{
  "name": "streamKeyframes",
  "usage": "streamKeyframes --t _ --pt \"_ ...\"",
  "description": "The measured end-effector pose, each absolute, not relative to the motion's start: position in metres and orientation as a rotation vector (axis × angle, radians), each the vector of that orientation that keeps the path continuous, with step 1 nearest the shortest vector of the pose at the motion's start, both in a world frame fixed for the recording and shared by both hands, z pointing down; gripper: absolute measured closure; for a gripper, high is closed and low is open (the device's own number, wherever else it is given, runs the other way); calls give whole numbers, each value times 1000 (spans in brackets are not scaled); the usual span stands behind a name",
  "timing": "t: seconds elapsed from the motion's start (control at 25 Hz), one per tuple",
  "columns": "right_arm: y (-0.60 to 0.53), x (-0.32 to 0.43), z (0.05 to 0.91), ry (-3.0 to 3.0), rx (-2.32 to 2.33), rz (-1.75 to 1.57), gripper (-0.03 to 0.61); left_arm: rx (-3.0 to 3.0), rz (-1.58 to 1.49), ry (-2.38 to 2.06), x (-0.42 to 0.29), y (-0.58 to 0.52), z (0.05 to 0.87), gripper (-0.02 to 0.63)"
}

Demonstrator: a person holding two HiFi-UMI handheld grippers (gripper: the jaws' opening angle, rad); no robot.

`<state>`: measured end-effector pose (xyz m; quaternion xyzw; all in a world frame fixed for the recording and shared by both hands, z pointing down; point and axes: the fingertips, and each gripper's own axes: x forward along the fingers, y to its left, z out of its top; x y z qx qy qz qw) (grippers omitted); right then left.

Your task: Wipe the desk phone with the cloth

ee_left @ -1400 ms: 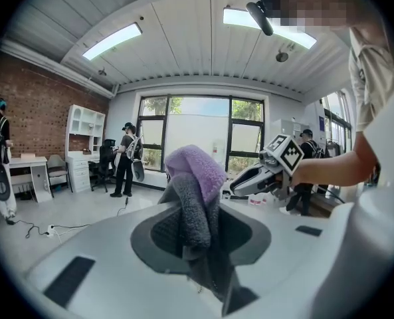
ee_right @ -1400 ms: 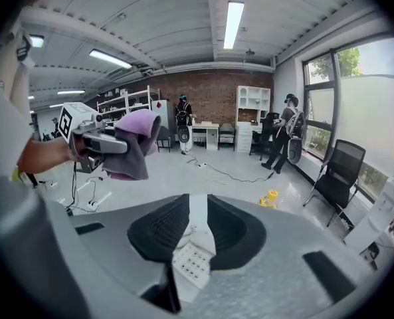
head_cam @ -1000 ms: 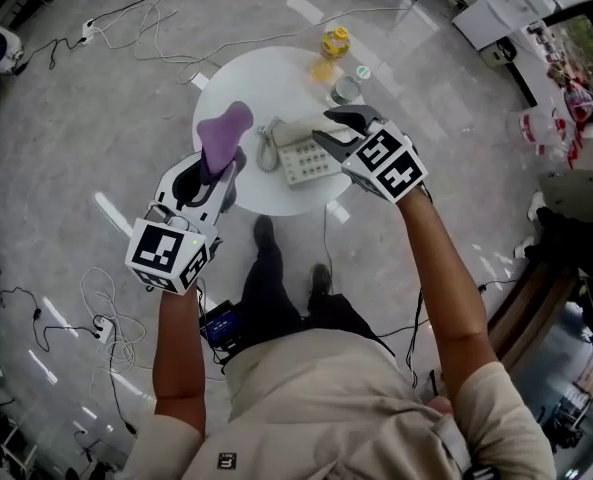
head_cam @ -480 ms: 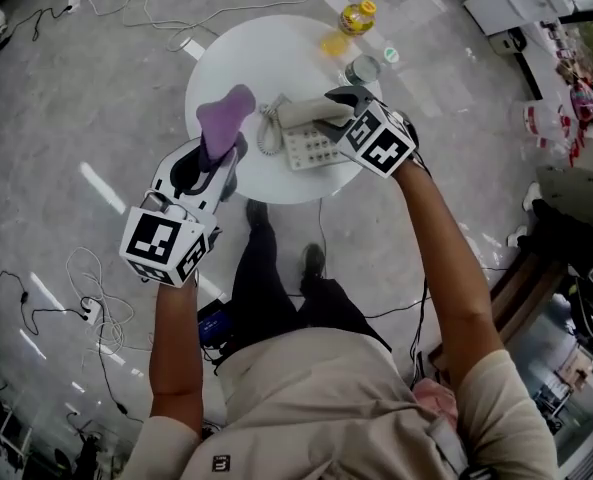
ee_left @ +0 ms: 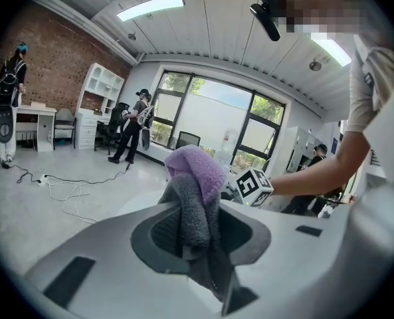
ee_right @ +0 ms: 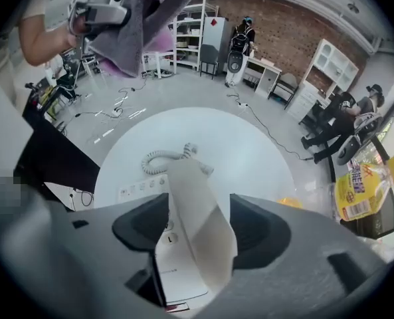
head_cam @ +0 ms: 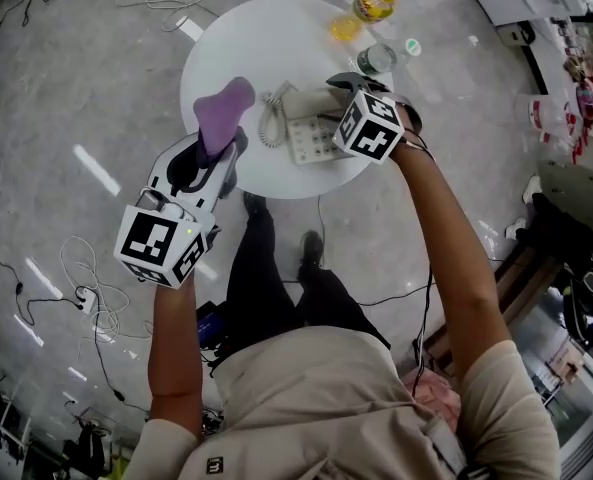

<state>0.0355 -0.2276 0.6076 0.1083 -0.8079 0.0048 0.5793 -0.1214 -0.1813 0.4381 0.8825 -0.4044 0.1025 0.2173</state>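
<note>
Both tools have sunk lower. The right tool point(head_cam: 342, 92), its jaws just spread wider, now straddles the handset point(ee_right: 195, 218) of the desk phone point(head_cam: 311, 140) by the desk's point(head_cam: 246, 38) near right edge. The left tool point(head_cam: 220, 156) pinches the cloth point(head_cam: 225, 109).

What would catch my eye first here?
The purple cloth pinched in the left tongs, near a round white table. On it lies a cream desk phone, its handset between the right tongs, whose jaws have just been opening. A yellow bottle sits at its far edge.

Desk phone point(head_cam: 309, 142) on table point(head_cam: 246, 48), bottle point(head_cam: 374, 2) behind, cloth point(head_cam: 225, 114) left.
</note>
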Motion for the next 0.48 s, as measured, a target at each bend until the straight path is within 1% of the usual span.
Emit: streamKeyframes --t 0.48 --pt "-232 35 645 -1814 142 -11 302 2417 279 -1102 -121 -192 460 523"
